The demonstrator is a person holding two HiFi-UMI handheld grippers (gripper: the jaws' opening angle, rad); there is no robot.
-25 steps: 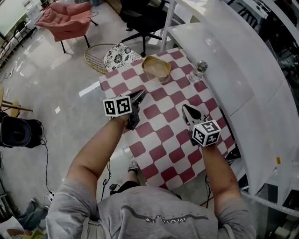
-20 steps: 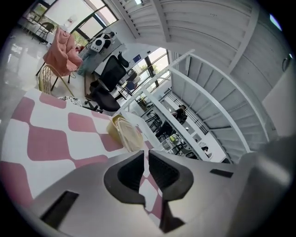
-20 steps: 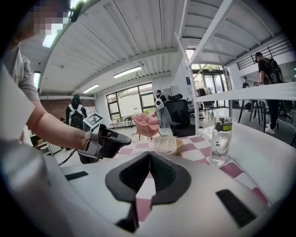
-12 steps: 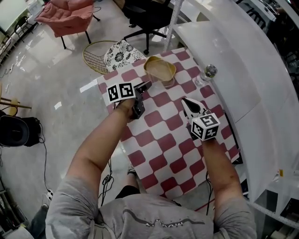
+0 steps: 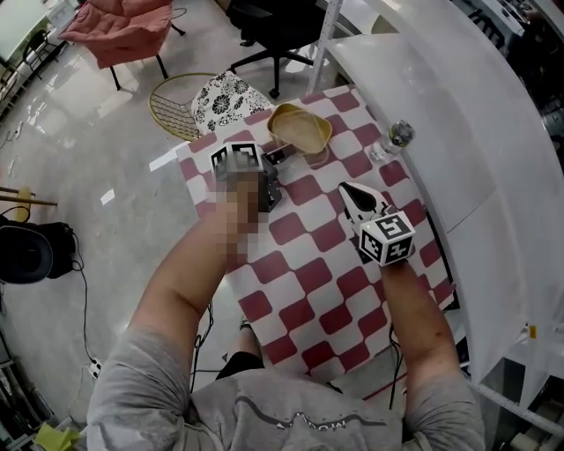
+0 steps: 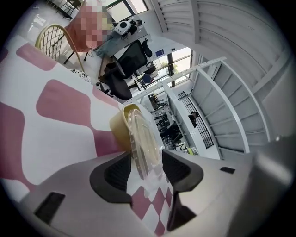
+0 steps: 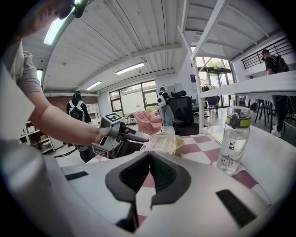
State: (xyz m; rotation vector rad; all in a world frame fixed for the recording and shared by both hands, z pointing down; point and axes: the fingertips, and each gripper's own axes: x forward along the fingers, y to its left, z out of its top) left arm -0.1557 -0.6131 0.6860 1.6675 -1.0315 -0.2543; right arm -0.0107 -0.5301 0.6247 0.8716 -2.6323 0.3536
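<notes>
A yellow bowl with a clear plastic lid stands at the far end of the red-and-white checked table. My left gripper reaches it from the left and is open, and in the left gripper view the lid's near rim lies between the jaws, above the bowl. My right gripper hovers over the table's middle right, shut and empty, and points toward the bowl. A clear water bottle with a green-banded cap stands at the table's right edge.
A white curved counter runs along the table's right side. Beyond the far edge stand a wire chair with a patterned cushion, a pink chair and a black office chair. A black box sits on the floor at left.
My left gripper moved forward to the bowl and opened, so the lid's rim now lies between its jaws. The right gripper has barely moved and stays shut.
</notes>
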